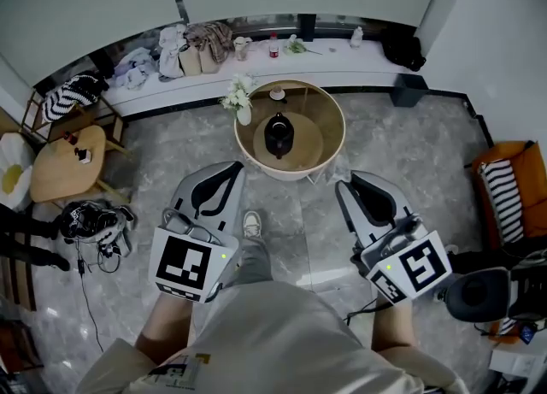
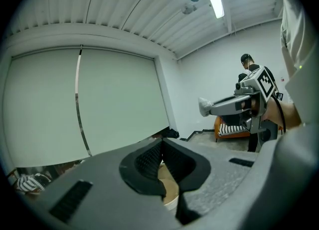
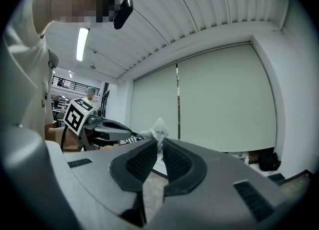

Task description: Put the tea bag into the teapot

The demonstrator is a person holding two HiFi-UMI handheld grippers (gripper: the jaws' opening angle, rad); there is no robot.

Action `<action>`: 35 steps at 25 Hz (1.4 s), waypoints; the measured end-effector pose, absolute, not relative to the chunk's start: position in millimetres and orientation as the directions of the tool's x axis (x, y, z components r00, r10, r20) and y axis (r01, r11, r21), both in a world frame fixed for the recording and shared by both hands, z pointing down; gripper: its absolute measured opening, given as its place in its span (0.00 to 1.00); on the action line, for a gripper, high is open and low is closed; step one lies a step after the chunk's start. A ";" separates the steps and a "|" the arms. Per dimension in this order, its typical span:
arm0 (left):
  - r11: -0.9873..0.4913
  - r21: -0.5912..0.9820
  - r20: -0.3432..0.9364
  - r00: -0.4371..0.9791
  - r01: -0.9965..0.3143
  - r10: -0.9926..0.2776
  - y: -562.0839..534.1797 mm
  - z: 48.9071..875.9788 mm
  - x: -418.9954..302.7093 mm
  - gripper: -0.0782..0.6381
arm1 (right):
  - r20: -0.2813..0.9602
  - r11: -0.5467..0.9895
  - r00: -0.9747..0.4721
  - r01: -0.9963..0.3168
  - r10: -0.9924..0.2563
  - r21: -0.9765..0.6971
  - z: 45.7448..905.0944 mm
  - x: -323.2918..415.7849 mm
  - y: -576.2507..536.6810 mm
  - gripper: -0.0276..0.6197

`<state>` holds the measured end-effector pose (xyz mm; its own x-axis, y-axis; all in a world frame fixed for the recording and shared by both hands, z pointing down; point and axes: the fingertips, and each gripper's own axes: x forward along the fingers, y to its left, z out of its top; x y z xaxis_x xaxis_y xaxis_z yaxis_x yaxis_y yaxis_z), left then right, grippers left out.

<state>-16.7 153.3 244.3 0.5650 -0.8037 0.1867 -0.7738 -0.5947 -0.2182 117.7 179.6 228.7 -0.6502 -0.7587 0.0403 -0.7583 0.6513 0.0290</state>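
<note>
Right claw (image 3: 160, 142): pads nearly together, pinching the tea bag (image 3: 158, 128) by its lower edge. The white pyramid sticks up past the tips. The grip looks thin, so no quick swings.

Left claw (image 2: 162, 142): pressed together at the tips, nothing in it. Only a sliver of the wood surface shows through the gap below the pads.

Both claws are held in front of the body, short of the teapot (image 1: 278, 134), one on each side of its line. So the bag is well short of the pot and off to its right.

Step in hand, my read: carry the bag over to the pot.

The teapot sits about mid-way on the round surface (image 1: 323, 108), dark and upright. Can't tell from the head view if the lid is on. If it is, the left claw has to lift it first, and it's free for that.

Advice:
- Bring the right claw in from the pot's right and tip it nose-down over the opening.
- Get the bag centred and low before spreading the pads, else it lands on the surface or hangs on the rim.

Behind the teapot: flower vase (image 1: 244, 112) to its left-rear, small cup (image 1: 277, 93) straight behind. Keep the left claw's path off the vase. Further back is a cluttered window ledge (image 1: 342, 57), not relevant.
</note>
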 end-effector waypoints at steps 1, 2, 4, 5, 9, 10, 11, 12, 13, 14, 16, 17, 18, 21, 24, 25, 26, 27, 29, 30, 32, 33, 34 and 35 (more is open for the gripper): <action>-0.597 -0.221 0.191 0.566 -0.771 -0.802 141.4 244.5 -20.7 0.12 | 0.045 0.651 -0.649 -0.759 -0.759 0.028 228.3 113.6 167.5 0.09; -0.599 -0.223 0.195 0.567 -0.769 -0.800 128.3 244.0 -24.9 0.12 | 0.050 0.651 -0.649 -0.759 -0.759 0.027 227.3 109.5 154.6 0.09; -0.603 -0.223 0.199 0.570 -0.766 -0.797 99.2 241.3 -33.9 0.12 | 0.062 0.649 -0.647 -0.760 -0.760 0.026 224.6 101.1 126.5 0.09; -0.606 -0.220 0.200 0.573 -0.764 -0.795 84.4 240.1 -38.4 0.12 | 0.068 0.647 -0.645 -0.762 -0.762 0.027 223.2 97.1 112.2 0.09; -0.625 -0.197 0.219 0.587 -0.755 -0.779 28.6 240.3 -51.6 0.12 | 0.081 0.630 -0.627 -0.776 -0.775 0.029 218.3 83.5 57.3 0.09; -0.632 -0.197 0.221 0.594 -0.750 -0.774 14.7 240.1 -53.3 0.12 | 0.086 0.629 -0.624 -0.777 -0.776 0.033 218.0 79.7 44.1 0.09; -0.638 -0.196 0.223 0.600 -0.744 -0.768 1.2 239.7 -54.5 0.12 | 0.093 0.629 -0.624 -0.777 -0.776 0.038 218.5 75.5 31.4 0.09; -0.644 -0.194 0.224 0.606 -0.740 -0.763 -11.6 239.4 -55.7 0.12 | 0.101 0.629 -0.623 -0.776 -0.776 0.043 219.3 71.5 19.1 0.09; -0.650 -0.192 0.224 0.612 -0.736 -0.759 -23.7 239.2 -57.3 0.12 | 0.108 0.628 -0.621 -0.777 -0.776 0.045 220.1 67.5 7.1 0.09; -0.655 -0.188 0.225 0.618 -0.732 -0.754 -35.2 239.5 -60.0 0.12 | 0.112 0.626 -0.619 -0.779 -0.778 0.041 220.5 63.2 -4.8 0.09; -0.666 -0.180 0.231 0.627 -0.724 -0.744 -56.8 241.6 -69.3 0.12 | 0.108 0.623 -0.618 -0.782 -0.779 0.017 219.5 52.0 -27.2 0.09; -0.670 -0.179 0.237 0.629 -0.720 -0.740 -68.1 243.0 -75.4 0.12 | 0.103 0.623 -0.620 -0.782 -0.778 0.002 218.4 45.8 -38.0 0.09; -0.672 -0.178 0.242 0.630 -0.719 -0.738 -79.9 243.9 -81.7 0.12 | 0.099 0.623 -0.621 -0.782 -0.777 -0.011 217.2 39.9 -48.7 0.09; -0.674 -0.186 0.234 0.634 -0.714 -0.737 -114.4 239.8 -97.2 0.12 | 0.111 0.615 -0.613 -0.788 -0.782 -0.017 217.6 26.7 -79.2 0.09; -0.672 -0.204 0.218 0.636 -0.712 -0.740 -139.1 236.4 -107.7 0.12 | 0.127 0.603 -0.599 -0.798 -0.790 -0.011 222.3 20.2 -102.3 0.09; -0.671 -0.196 0.215 0.636 -0.715 -0.741 -145.9 236.5 -111.1 0.12 | 0.130 0.601 -0.597 -0.799 -0.792 -0.012 223.6 18.6 -108.6 0.09; -0.671 -0.181 0.211 0.638 -0.719 -0.741 -152.2 236.6 -114.5 0.12 | 0.132 0.599 -0.595 -0.800 -0.792 -0.013 224.4 16.6 -113.9 0.09; -0.672 -0.164 0.208 0.641 -0.722 -0.739 -157.8 236.7 -117.6 0.12 | 0.135 0.598 -0.594 -0.801 -0.793 -0.014 224.7 14.5 -118.6 0.09; -0.677 -0.145 0.206 0.648 -0.721 -0.734 -167.1 237.5 -121.6 0.12 | 0.142 0.596 -0.592 -0.803 -0.794 -0.011 224.5 11.0 -127.3 0.09; -0.680 -0.146 0.208 0.650 -0.718 -0.731 -171.5 238.4 -121.7 0.12 | 0.148 0.596 -0.591 -0.803 -0.793 -0.009 224.3 10.2 -132.5 0.09; -0.683 -0.144 0.218 0.650 -0.716 -0.728 -181.9 241.7 -118.8 0.12 | 0.161 0.597 -0.590 -0.803 -0.791 -0.009 224.9 11.7 -146.2 0.09; -0.682 -0.137 0.224 0.648 -0.718 -0.727 -187.3 244.1 -117.0 0.12 | 0.169 0.596 -0.589 -0.803 -0.790 -0.009 225.9 13.6 -153.4 0.09; -0.682 -0.130 0.230 0.647 -0.720 -0.727 -191.0 246.6 -115.7 0.12 | 0.178 0.596 -0.588 -0.803 -0.789 -0.010 227.8 15.4 -158.5 0.09; -0.681 -0.126 0.235 0.645 -0.721 -0.727 -192.3 249.1 -115.1 0.12 | 0.187 0.596 -0.587 -0.803 -0.788 -0.010 230.3 16.7 -160.8 0.09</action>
